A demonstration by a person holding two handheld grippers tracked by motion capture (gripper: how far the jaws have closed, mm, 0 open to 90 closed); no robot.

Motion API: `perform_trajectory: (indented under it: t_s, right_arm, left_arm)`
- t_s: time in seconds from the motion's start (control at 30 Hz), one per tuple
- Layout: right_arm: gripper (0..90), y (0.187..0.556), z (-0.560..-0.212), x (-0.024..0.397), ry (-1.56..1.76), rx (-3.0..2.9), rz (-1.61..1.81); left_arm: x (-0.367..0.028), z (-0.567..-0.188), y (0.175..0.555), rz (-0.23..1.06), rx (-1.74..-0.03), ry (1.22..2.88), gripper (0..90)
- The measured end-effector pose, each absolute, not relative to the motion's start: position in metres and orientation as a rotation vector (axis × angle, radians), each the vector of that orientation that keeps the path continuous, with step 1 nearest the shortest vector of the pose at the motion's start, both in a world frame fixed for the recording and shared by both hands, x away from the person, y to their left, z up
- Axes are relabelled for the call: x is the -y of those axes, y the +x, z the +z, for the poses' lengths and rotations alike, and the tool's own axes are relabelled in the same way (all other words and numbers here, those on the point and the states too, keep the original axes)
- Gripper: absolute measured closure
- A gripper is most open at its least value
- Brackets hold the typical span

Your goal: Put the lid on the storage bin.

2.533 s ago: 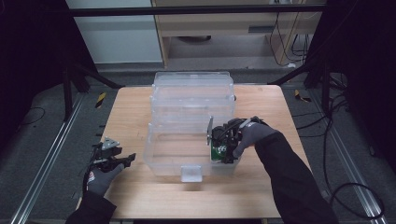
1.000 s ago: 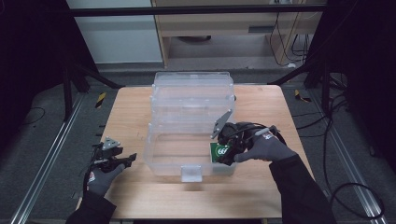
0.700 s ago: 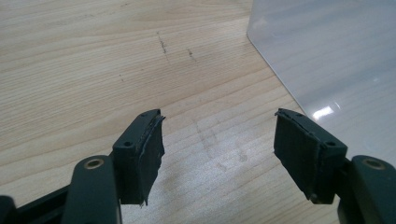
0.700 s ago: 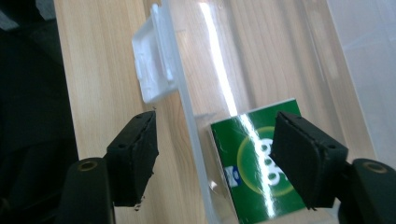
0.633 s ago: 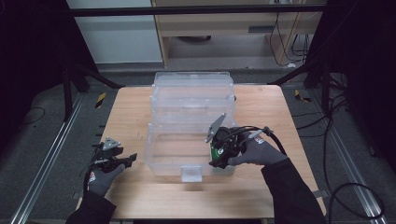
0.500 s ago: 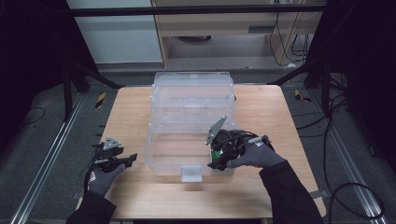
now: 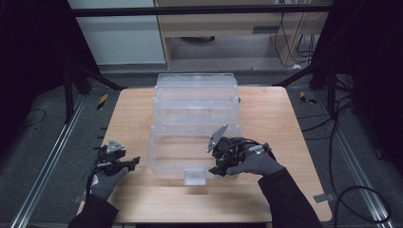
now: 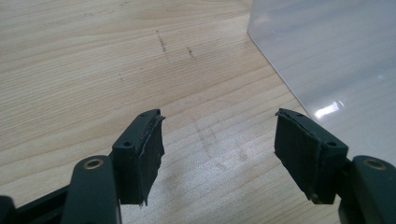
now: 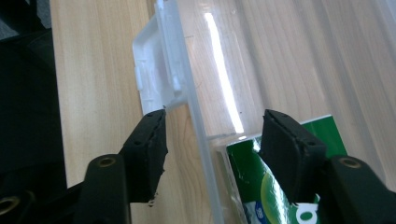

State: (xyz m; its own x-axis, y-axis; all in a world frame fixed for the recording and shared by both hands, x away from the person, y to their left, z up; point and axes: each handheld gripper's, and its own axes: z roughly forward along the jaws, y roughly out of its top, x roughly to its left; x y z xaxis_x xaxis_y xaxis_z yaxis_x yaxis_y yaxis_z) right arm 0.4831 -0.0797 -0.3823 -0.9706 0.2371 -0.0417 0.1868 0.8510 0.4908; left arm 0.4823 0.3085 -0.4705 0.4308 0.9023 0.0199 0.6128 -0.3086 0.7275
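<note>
A clear plastic box [image 7: 164, 159] stands mid-table with its lid [image 7: 196, 97] folded back. My right gripper [image 7: 217, 165] is at the box's front right corner, pointing left along the front wall. In the right gripper view its jaws [image 9: 212, 135] straddle that clear wall [image 9: 198, 116]. One jaw is outside over the table and the other is inside, above a green packet [image 9: 247, 182]. The jaws have just been closing, and the pads touch nothing. My left gripper [image 7: 133, 162] rests open on the table left of the box, with bare wood between its jaws [image 8: 217, 135].
The box's white latch tab [image 7: 194, 176] sticks out at the front middle, also seen in the right gripper view [image 9: 152, 70]. A corner of the box [image 8: 327, 56] lies just ahead of the left gripper. Bare wood surrounds the box; the table's front edge is near both hands.
My right hand has swung from the box's right side down to its front right corner, and the green packet has gone lower into the box. The left hand has stayed put.
</note>
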Motion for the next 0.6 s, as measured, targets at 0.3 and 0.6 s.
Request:
perform_trajectory:
  t_s: [0.3, 0.6]
  right_arm:
    - [53.1, 0.487, -0.389, 0.073, 0.305, -2.930, 0.744]
    - [59.4, 0.488, -0.397, 0.068, 0.279, -2.974, 0.680]
  left_arm:
    - [-0.310, -0.470, 0.482, 0.575, -1.268, 2.040, 31.6]
    - [-0.310, -0.470, 0.482, 0.576, -1.270, 2.035, 31.5]
